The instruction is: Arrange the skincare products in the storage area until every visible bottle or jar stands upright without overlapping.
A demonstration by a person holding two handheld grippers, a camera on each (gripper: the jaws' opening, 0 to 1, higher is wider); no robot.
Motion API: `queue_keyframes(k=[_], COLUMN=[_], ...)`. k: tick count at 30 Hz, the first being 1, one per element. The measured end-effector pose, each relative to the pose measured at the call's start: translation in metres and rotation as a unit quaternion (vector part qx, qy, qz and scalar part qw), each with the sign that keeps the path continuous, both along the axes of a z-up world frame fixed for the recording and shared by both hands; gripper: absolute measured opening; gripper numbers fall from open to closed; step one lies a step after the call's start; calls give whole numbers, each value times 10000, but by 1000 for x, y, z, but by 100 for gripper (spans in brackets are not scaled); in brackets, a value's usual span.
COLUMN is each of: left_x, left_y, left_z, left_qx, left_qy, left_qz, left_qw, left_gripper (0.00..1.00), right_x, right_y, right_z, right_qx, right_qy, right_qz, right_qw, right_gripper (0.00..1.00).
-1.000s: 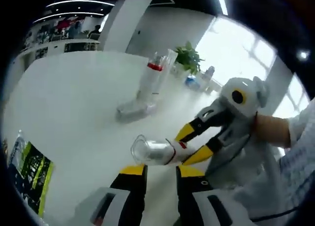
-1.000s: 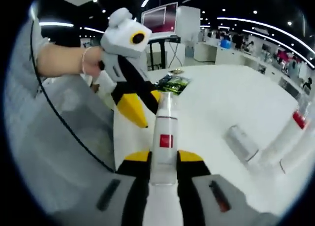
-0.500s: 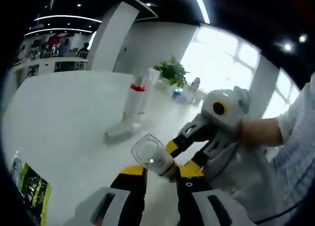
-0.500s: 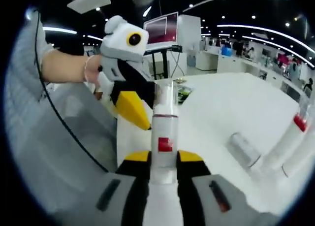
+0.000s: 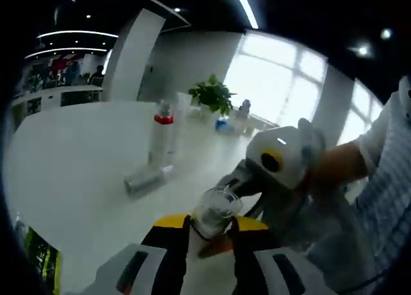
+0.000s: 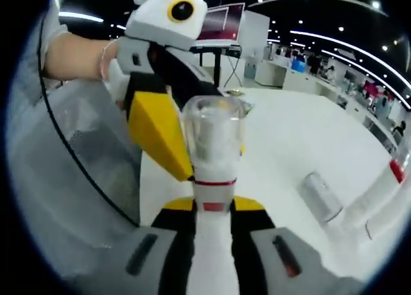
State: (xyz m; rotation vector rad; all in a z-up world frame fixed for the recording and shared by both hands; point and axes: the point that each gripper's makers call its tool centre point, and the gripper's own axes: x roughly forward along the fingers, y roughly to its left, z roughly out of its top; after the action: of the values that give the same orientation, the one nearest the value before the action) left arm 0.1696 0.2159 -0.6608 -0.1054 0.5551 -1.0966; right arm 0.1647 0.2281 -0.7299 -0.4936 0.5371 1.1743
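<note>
Right tool (image 6: 212,208) clamped on bottle (image 6: 212,179); left tool (image 5: 210,225) spread around cap.

Your left gripper view faces a wall of large bright windows (image 5: 282,83) that blow out to near white, so daylight floods in from there and the glossy white counter (image 5: 70,153) picks up a pale sheen. Ceiling strip lights (image 5: 244,6) streak overhead. In your right gripper view the room is darker, lit by rows of ceiling spots (image 6: 334,41). The clear plastic bottle cap (image 6: 212,131) close to the lens is soft. Straight lines bow hard toward the edges, and both pictures carry slight blur.
</note>
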Motion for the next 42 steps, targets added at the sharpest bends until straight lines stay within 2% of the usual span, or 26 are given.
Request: queue_keyframes(k=[3,4,5,9,14,19,22,23,26,30,32,33,34,35,38,40,42], left_x=[-1,-2,-3,-3,5,13,19,22,29,35,37,37,37,37,38,38,38], left_y=[-1,-2,-4,-4,5,14,20,23,29,35,37,38,38,39,40,40,40], left_z=[1,1,1,3,7,6,7,6,6,9,9,9,8,6,5,5,5], left_qx=[-37,-43,-46,-25,-52,31,58,82,123,103,98,98,101,125,184,185,195], left_qy=[23,26,3,-71,-168,-227,-243,-246,-269,-300,-300,-294,-280,-258,-279,-284,-291], left_qz=[-13,-32,-57,-75,149,402,598,693,883,1062,1114,1130,1128,1125,1146,1160,1170], left_qw=[10000,10000,10000,9999,9997,9989,9979,9973,9956,9938,9933,9931,9932,9932,9929,9927,9925], left_gripper=[27,28,28,28,28,28,29,29,29,29,29,29,28,28,28,28,28], right_x=[-1,-1,-1,4,21,51,73,82,97,112,119,124,127,132,141,146,153], right_y=[-5,-4,-6,-9,-25,-56,-80,-91,-112,-132,-136,-145,-146,-155,-164,-167,-173], right_z=[-10,-7,-8,-8,-7,-6,-5,-5,-4,-3,-2,-2,-2,-2,-1,-3,-4], right_qx=[-211,-60,-22,34,39,120,171,212,205,136,239,249,262,243,246,219,173], right_qy=[9,0,81,82,53,55,65,83,-16,-172,-155,-170,-187,-270,-330,-372,-435], right_qz=[65,80,23,-62,-558,-1491,-2354,-2763,-3367,-3882,-4057,-4328,-4382,-4603,-4852,-4912,-5036], right_qw=[9998,10000,10000,9999,9984,9887,9717,9608,9414,9213,9136,9010,8983,8870,8735,8700,8626], right_gripper=[20,20,20,19,19,20,20,20,20,20,20,20,20,20,20,20,20])
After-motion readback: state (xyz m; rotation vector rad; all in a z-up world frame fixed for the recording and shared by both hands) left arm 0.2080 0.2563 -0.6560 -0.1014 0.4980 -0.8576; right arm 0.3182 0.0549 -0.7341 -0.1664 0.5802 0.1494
